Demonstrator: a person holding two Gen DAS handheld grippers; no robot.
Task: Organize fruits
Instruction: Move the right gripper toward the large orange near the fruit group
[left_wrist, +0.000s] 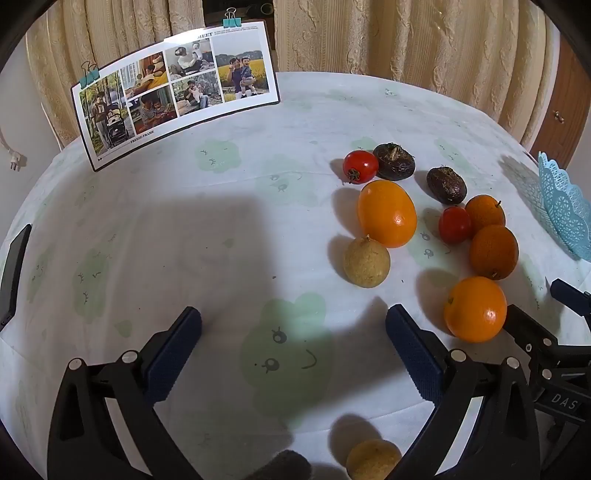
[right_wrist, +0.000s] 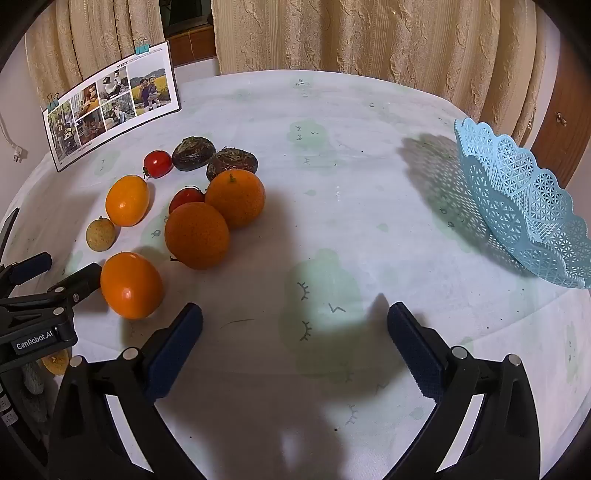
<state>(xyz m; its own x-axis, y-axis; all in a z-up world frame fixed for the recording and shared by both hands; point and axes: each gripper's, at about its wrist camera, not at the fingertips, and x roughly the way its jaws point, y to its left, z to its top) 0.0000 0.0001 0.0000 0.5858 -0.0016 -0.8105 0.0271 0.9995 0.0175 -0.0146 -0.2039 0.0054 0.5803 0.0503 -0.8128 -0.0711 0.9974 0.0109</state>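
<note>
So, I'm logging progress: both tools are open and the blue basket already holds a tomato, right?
Not quite. Both the left tool and right tool are open, but the right wrist view shows the blue basket holding nothing; both tomatoes sit on the tablecloth.

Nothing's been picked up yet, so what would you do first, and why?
Probably swing the right gripper left onto the nearest orange. Both grippers are open and empty, all the fruit lies loose on the table, and the blue basket on the right looks empty.
</note>
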